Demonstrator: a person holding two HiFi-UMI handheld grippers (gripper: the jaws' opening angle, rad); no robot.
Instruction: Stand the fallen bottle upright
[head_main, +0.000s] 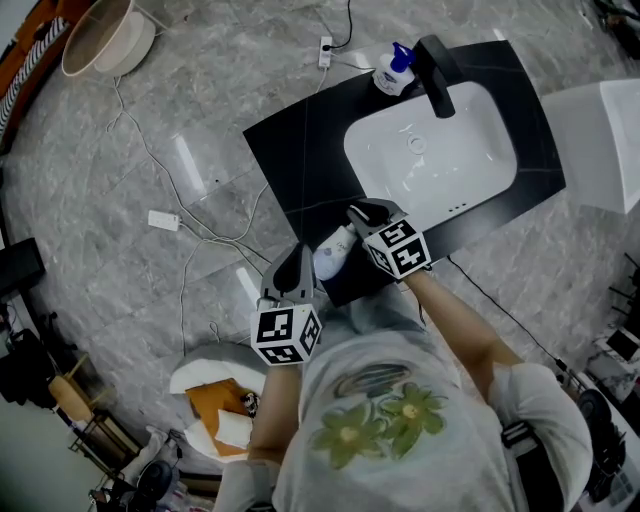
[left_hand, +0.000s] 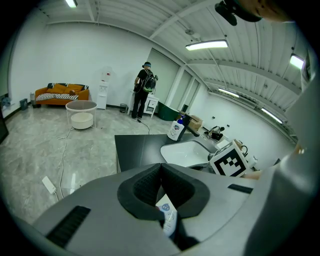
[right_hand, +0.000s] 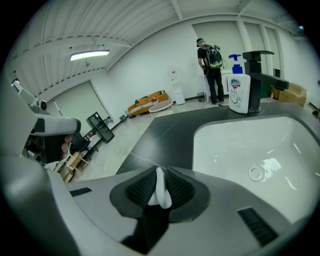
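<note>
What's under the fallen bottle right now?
Black counter shows beneath the bottle, near the sink's front corner. Whether the bottle rests on it is covered by the bottle itself.

Ceiling strip lights (left_hand: 206, 45) lit the room brightly and evenly, leaving pale glare streaks on the polished floor (head_main: 186, 158). Both gripper views bulged fisheye-fashion (corners black), and the right hand-held gripper (right_hand: 159, 174), so close, seemed slightly soft.
</note>
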